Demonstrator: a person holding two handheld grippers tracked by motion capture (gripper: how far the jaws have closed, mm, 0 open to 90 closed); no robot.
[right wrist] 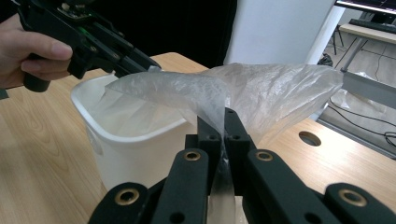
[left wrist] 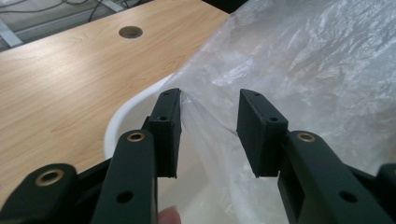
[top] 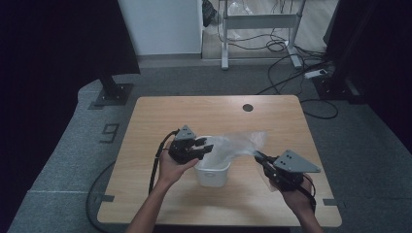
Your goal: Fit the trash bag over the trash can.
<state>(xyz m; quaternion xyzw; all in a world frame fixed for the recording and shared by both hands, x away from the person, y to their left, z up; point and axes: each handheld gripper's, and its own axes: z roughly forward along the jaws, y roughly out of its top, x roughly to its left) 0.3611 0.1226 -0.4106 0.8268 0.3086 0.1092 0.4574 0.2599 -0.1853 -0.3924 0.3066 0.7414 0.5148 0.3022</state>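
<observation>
White bin stands near desk's front edge, about midway along it. Clear plastic bag drapes from bin toward right edge. Right gripper jaws clamped tight on bag fold. Left gripper over bin rim, jaws apart, bag edge between them, ungripped. Round hole near far edge.

Crinkled clear plastic bag; smooth white plastic bin.
</observation>
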